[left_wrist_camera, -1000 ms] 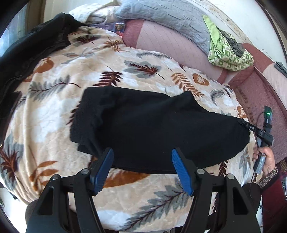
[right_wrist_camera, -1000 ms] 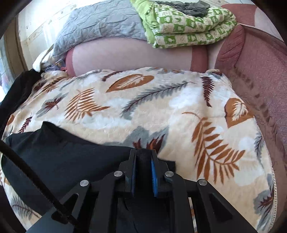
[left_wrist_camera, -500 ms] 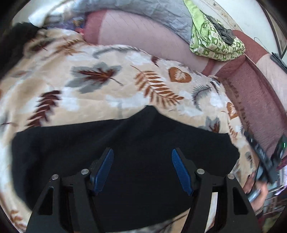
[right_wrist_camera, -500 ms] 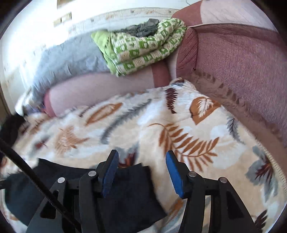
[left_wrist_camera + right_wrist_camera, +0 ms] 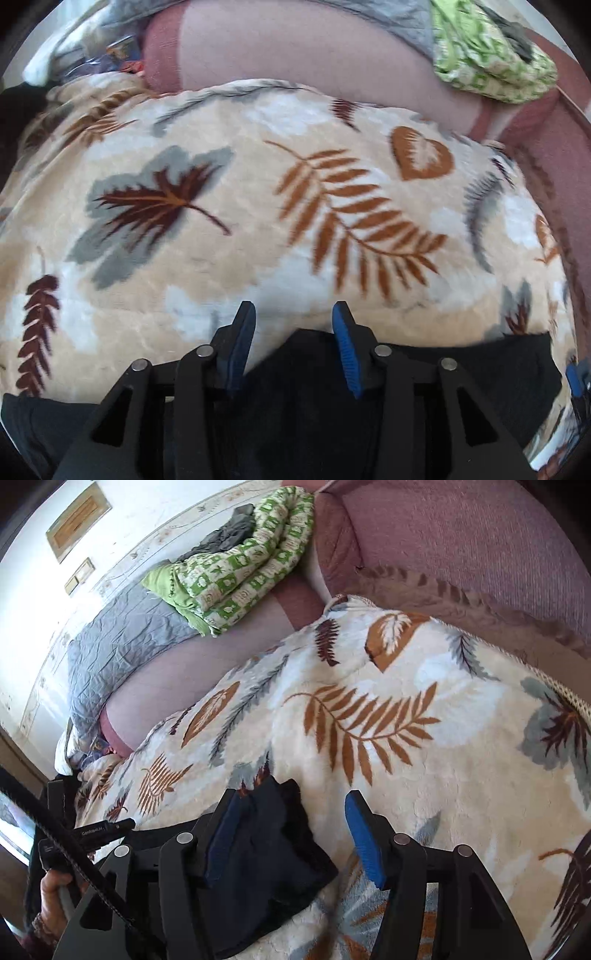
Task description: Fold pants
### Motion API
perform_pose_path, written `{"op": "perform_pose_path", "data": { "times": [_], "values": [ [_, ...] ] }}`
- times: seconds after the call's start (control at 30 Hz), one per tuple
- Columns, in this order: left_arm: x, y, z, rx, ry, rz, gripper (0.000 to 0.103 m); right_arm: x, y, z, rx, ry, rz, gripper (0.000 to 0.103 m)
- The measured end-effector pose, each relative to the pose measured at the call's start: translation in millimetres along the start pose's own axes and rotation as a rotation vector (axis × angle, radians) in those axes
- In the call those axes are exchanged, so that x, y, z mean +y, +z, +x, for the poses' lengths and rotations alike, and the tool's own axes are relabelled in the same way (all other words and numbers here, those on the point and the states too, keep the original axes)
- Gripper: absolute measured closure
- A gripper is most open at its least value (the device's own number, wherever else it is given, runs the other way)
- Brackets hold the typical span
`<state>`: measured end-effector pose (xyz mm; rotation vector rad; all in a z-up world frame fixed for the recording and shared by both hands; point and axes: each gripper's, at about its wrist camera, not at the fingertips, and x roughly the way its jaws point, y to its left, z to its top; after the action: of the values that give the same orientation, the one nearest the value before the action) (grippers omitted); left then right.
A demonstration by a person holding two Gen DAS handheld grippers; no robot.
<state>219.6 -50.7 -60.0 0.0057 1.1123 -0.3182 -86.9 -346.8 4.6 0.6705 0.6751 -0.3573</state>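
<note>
Left claw point(image 5: 293, 314): blue-padded fingers apart, nothing between them, tips over the far edge of the black pants point(image 5: 424, 369). Pants lie flat under this claw, spread left to right across the near part of the leaf-print blanket point(image 5: 258, 221).

Right claw point(image 5: 291, 808): fingers apart, not gripping. A bunched corner of the pants point(image 5: 273, 856) sits between them, against the left pad; the right pad is clear of the cloth, over the blanket point(image 5: 406, 709).

Beyond the blanket, in both views: a mauve couch back point(image 5: 461, 539), a grey quilt point(image 5: 122, 646) and a folded green-patterned quilt point(image 5: 240, 576) on top of it. The person's left hand point(image 5: 51, 890) shows at the lower left of the right view.
</note>
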Motion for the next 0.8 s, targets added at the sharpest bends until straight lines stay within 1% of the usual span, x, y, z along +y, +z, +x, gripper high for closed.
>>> {"op": "perform_pose_path", "data": {
  "times": [0.03,0.07,0.1,0.13,0.2,0.23,0.3,0.4,0.43,0.53,0.6,0.67,0.73,0.8],
  "values": [
    [5,1,-2,0.018,-0.020,-0.021,0.061,-2,-1,0,0.010,0.000,-0.005,0.039],
    [10,1,-9,0.028,-0.059,-0.042,0.061,-3,-2,0,0.012,-0.001,-0.012,0.039],
    [11,0,-20,0.012,-0.098,-0.046,0.061,-4,-4,-3,0.013,0.001,-0.027,0.039],
    [7,-2,-31,-0.006,-0.116,-0.031,0.059,-4,-4,-6,0.014,0.006,-0.037,0.039],
    [-3,-7,-47,-0.027,-0.127,0.013,0.043,-5,-9,-14,0.017,0.030,-0.067,0.039],
    [-14,-12,-57,-0.041,-0.146,0.048,0.041,-6,-11,-17,0.021,0.042,-0.078,0.039],
    [-35,-19,-64,-0.031,-0.180,0.097,0.037,-7,-15,-22,0.047,0.089,-0.105,0.039],
    [-68,-29,-59,0.018,-0.230,0.152,0.037,-8,-25,-23,0.100,0.161,-0.099,0.039],
    [-85,-32,-56,0.036,-0.247,0.175,0.037,-8,-28,-23,0.115,0.171,-0.093,0.039],
    [-118,-39,-50,0.063,-0.272,0.225,0.037,-8,-43,-17,0.185,0.199,-0.042,0.039],
    [-148,-42,-41,0.083,-0.281,0.274,0.037,-9,-50,-14,0.214,0.204,-0.023,0.039],
    [-170,-43,-34,0.101,-0.285,0.308,0.037,-8,-54,-10,0.225,0.182,-0.024,0.039],
    [-192,-43,-23,0.133,-0.294,0.340,0.037,-9,-55,-5,0.228,0.148,-0.011,0.039],
    [-214,-41,-7,0.174,-0.312,0.365,0.037,-14,-54,1,0.237,0.148,0.025,0.039]
  ]
}}
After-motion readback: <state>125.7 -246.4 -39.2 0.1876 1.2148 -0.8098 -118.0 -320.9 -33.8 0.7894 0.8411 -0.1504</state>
